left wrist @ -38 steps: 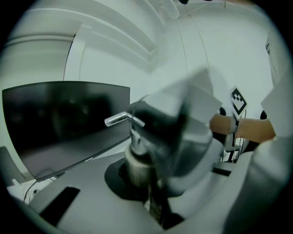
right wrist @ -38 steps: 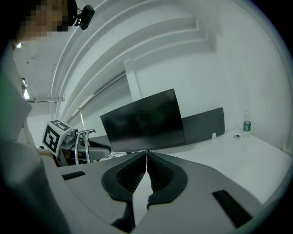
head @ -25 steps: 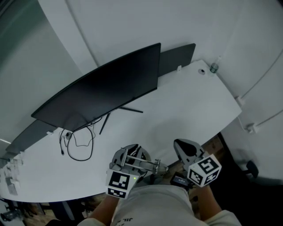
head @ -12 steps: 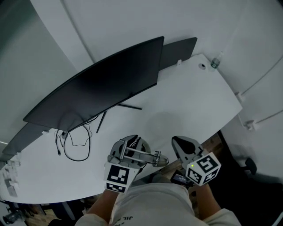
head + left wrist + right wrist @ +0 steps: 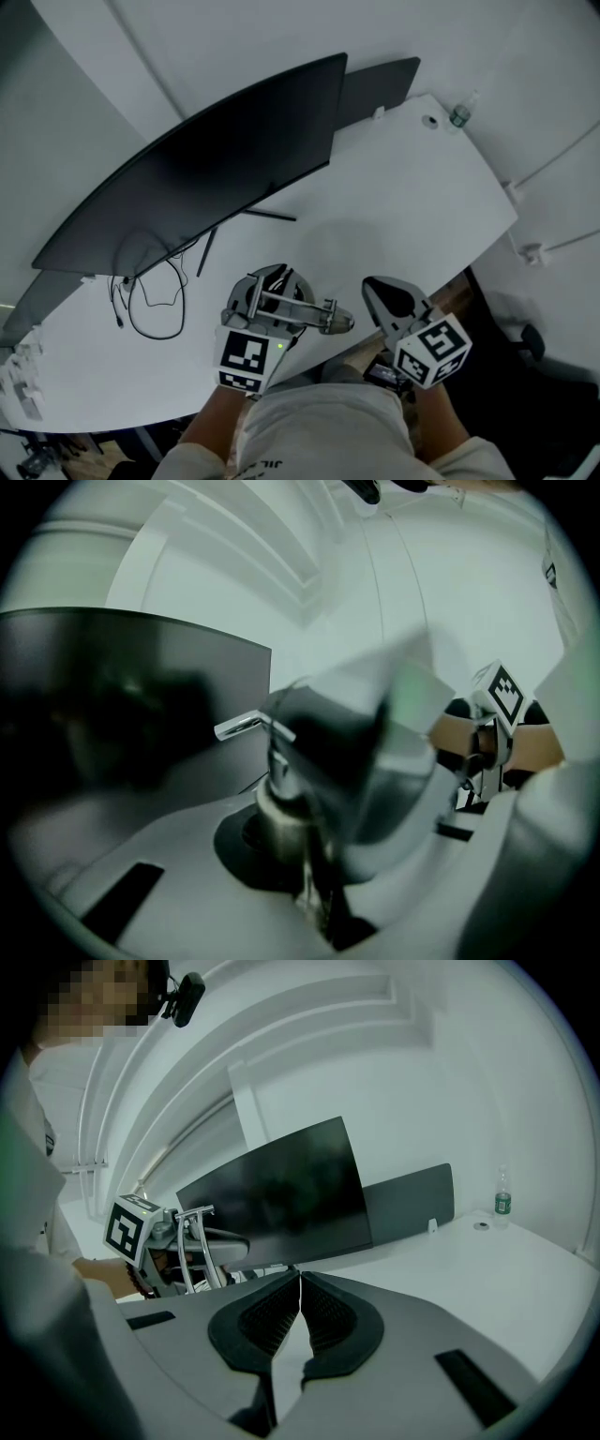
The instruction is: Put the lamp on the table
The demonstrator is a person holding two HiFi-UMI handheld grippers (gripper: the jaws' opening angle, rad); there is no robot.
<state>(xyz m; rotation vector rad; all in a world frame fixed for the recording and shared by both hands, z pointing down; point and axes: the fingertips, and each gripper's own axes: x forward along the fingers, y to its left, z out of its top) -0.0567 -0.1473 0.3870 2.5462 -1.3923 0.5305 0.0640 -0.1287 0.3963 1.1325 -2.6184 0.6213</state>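
The lamp (image 5: pixel 302 311) is a silver metal desk lamp with thin rods and a dark head. My left gripper (image 5: pixel 266 298) is shut on it and holds it over the near edge of the white table (image 5: pixel 403 202). In the left gripper view the lamp's stem (image 5: pixel 277 803) stands blurred between the jaws. The right gripper view shows the lamp (image 5: pixel 195 1241) beside the left marker cube (image 5: pixel 130 1227). My right gripper (image 5: pixel 387 298) hovers just right of the lamp, shut, with its ribbed pads (image 5: pixel 323 1316) pressed together on nothing.
A wide dark monitor (image 5: pixel 202 164) stands across the back of the table, with a dark panel (image 5: pixel 380 82) behind it. A looped black cable (image 5: pixel 155 302) lies at the left. A small bottle (image 5: pixel 458 114) stands at the far right corner.
Both grippers and the lamp have moved a little forward, further over the table's near edge. The grip on the lamp is unchanged.
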